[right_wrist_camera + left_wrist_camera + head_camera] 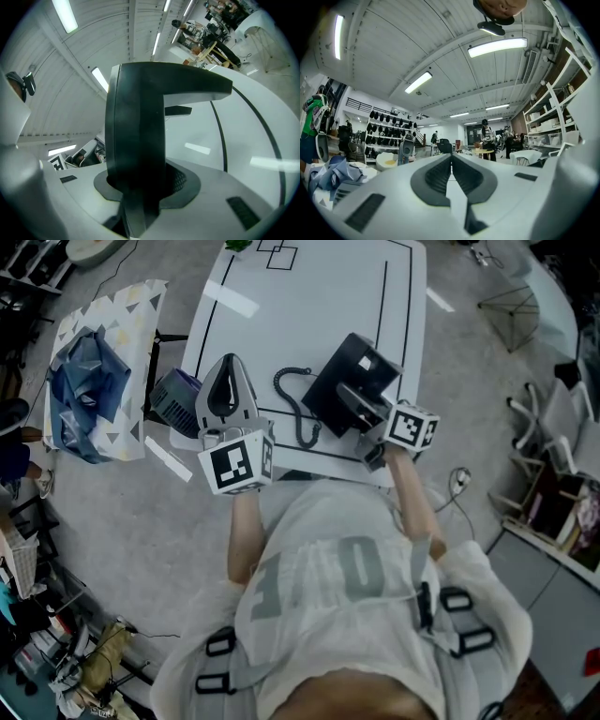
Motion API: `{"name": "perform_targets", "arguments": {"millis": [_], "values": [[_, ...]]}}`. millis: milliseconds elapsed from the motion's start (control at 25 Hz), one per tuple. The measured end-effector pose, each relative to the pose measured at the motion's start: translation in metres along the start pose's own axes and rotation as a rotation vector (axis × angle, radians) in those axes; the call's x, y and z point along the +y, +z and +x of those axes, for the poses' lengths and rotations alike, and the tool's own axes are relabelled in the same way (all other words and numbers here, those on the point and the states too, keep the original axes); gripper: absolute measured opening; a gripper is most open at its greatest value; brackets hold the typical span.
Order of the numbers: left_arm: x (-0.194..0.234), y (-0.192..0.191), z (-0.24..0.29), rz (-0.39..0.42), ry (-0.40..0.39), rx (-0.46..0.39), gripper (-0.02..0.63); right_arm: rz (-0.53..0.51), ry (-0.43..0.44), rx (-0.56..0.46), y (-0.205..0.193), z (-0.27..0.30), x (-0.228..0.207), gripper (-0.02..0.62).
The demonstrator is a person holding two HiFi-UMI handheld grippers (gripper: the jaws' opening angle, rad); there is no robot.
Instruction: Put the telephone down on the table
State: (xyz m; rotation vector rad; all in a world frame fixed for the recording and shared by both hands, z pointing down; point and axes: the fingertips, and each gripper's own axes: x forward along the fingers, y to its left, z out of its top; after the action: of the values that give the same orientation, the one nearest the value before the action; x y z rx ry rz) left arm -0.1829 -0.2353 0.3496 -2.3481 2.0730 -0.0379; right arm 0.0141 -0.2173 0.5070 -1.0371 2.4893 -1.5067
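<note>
A black telephone base (354, 369) lies on the white table (319, 306) near its front right corner. Its black handset (360, 405) is lifted just above the base, and my right gripper (375, 420) is shut on it. A coiled cord (294, 405) runs along the table to the left of the base. In the right gripper view the handset (136, 136) stands clamped between the jaws of the right gripper (140, 187), with the table (243, 140) behind it. My left gripper (227, 390) hangs over the table's front left edge. It points upward with its jaws shut and nothing in them (451, 161).
A purple-blue box (175, 395) sits off the table's left edge. Further left stands a patterned surface with crumpled blue cloth (89, 371). Black lines and white tape strips (230, 298) mark the tabletop. Shelves and a wire frame (511, 310) stand to the right.
</note>
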Motion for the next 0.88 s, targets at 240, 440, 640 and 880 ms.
{"name": "perform_targets", "arguments": {"millis": [240, 440, 640, 880], "values": [[0.002, -0.003, 0.005, 0.007, 0.006, 0.012, 0.012, 0.001, -0.026, 0.046, -0.008, 0.006, -0.008, 0.152], [0.001, -0.005, 0.005, 0.010, 0.009, 0.017, 0.012, 0.016, -0.019, 0.061, -0.013, 0.011, -0.009, 0.152], [0.003, -0.008, 0.003, 0.007, 0.017, 0.020, 0.012, 0.036, -0.038, 0.063, -0.014, 0.010, -0.015, 0.153], [0.005, -0.010, 0.004, 0.017, 0.019, 0.030, 0.012, 0.013, -0.074, 0.090, -0.022, 0.013, -0.022, 0.153]]}}
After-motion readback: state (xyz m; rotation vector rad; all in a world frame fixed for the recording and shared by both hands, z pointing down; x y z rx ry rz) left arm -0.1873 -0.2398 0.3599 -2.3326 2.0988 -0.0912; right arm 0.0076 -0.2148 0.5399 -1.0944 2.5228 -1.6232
